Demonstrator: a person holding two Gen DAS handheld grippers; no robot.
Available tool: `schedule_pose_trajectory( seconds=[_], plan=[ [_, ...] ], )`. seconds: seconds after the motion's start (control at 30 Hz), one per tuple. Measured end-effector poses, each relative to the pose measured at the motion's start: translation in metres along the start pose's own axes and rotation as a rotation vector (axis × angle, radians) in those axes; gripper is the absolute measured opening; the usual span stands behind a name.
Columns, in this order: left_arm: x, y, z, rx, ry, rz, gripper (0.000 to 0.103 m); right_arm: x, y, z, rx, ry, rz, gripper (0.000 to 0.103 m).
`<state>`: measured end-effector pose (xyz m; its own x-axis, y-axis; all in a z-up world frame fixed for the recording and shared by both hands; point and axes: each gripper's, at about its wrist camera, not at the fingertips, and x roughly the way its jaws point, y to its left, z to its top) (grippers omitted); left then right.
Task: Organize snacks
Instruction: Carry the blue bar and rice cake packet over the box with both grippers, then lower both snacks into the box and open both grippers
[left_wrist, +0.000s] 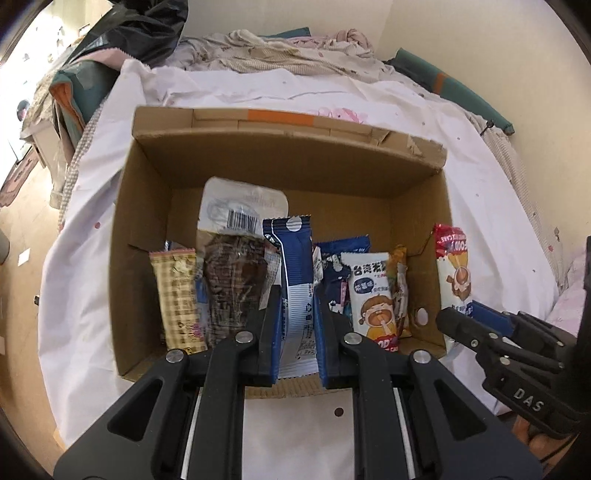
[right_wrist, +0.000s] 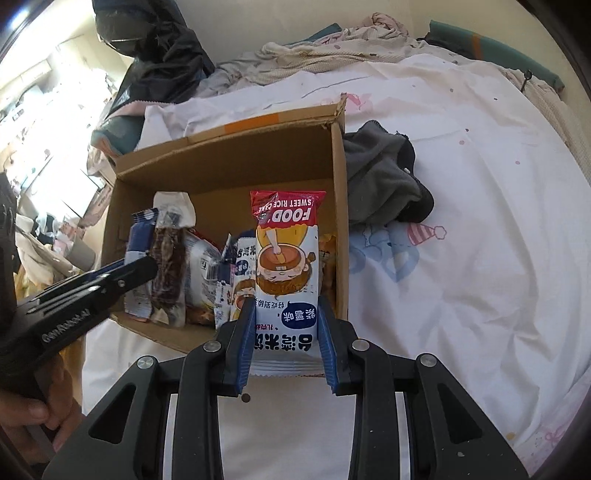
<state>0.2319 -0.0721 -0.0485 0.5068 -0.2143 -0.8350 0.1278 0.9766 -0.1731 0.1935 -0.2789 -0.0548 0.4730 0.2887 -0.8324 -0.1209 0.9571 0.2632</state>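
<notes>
A white bed (right_wrist: 480, 221) carries one open cardboard box (left_wrist: 280, 155), and both tools work at the box's near edge. Inside, a row of packets stands upright along the near wall; about six or seven show in the left view, though the overlap in the middle keeps the count uncertain. From the left end come one checked packet (left_wrist: 177, 299), one clear bag of dark snack (left_wrist: 232, 273), a blue-and-white packet (left_wrist: 295, 280), a darker blue one behind it, and a white cartoon packet (left_wrist: 373, 299) with an orange one beside it. One grey cloth (right_wrist: 384, 181) lies on the bed just beside the box's right wall. The left gripper (left_wrist: 295, 332) is clamped on the blue-and-white packet, upright within the row. The right gripper (right_wrist: 286, 332) grips a second white rice cake packet (right_wrist: 286, 258), red end away from the camera, at the box's right near corner; whether it is already inside I cannot tell. The step in hand looks like filing packets into the row. Next, each one likely needs lowering until it stands, then a gentle release so that neighbours stay up.
</notes>
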Motion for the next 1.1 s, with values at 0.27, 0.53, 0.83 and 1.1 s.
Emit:
schedule_pose_trajectory(
  seconds=[0.27, 0.53, 0.83, 1.1],
  plan=[
    [0.017, -0.003, -0.002, -0.009, 0.044, -0.015, 0.013, 0.010, -0.006, 0.002, 0.040, 0.031, 0.004, 0.034],
    [0.018, -0.009, -0.003, 0.022, 0.033, -0.005, 0.013, 0.016, -0.003, 0.003, 0.046, 0.044, 0.013, 0.036],
    [0.012, -0.014, -0.005, 0.042, 0.014, 0.012, 0.055, 0.009, -0.003, 0.006, 0.067, 0.016, 0.050, 0.050],
    [-0.030, -0.005, -0.004, 0.045, -0.119, 0.065, 0.073, -0.027, 0.000, 0.013, 0.101, -0.128, 0.085, 0.087]
  ],
)
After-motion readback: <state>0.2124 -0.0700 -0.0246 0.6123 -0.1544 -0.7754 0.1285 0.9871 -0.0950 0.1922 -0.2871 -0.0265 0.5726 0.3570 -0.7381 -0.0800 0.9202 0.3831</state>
